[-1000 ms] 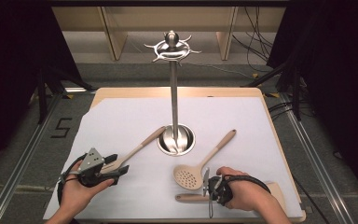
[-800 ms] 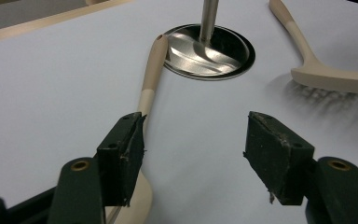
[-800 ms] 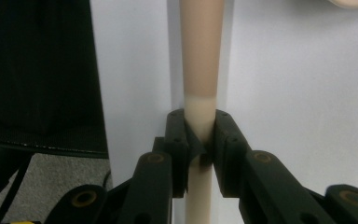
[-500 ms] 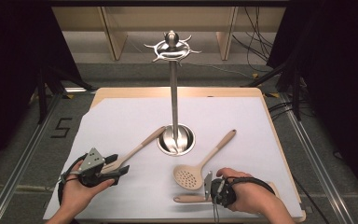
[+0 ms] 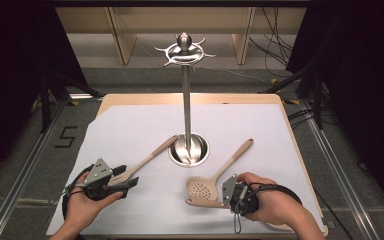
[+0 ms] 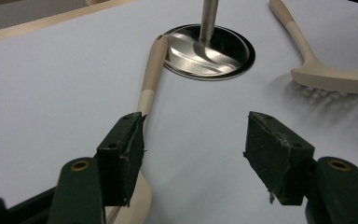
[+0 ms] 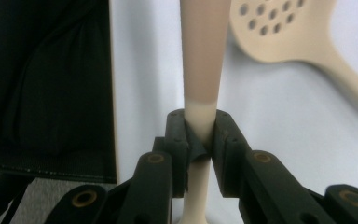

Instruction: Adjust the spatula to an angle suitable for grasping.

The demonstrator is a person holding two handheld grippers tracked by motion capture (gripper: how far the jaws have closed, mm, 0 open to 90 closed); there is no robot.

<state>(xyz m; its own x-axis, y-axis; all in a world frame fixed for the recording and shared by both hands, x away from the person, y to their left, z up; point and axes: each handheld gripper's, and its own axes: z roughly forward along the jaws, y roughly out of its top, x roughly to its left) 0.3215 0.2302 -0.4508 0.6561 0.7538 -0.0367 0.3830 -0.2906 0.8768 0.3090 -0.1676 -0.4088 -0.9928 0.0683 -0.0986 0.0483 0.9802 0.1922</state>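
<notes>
A metal utensil stand with a hooked crown rises from its round base at mid-table. My right gripper is shut on the neck of a beige utensil, whose tan handle points left just above the sheet. A slotted beige skimmer lies beside it. My left gripper is open and low over the sheet. A wood-handled utensil runs from the base to under its left jaw. Nothing is between the jaws.
A white sheet covers a wooden board whose edge shows at the back and right. Dark floor, metal rails and cables surround the table. The skimmer's handle slants toward the back right.
My right hand has lifted slightly, raising the held utensil's handle off the sheet. The left gripper has stayed where it was.
</notes>
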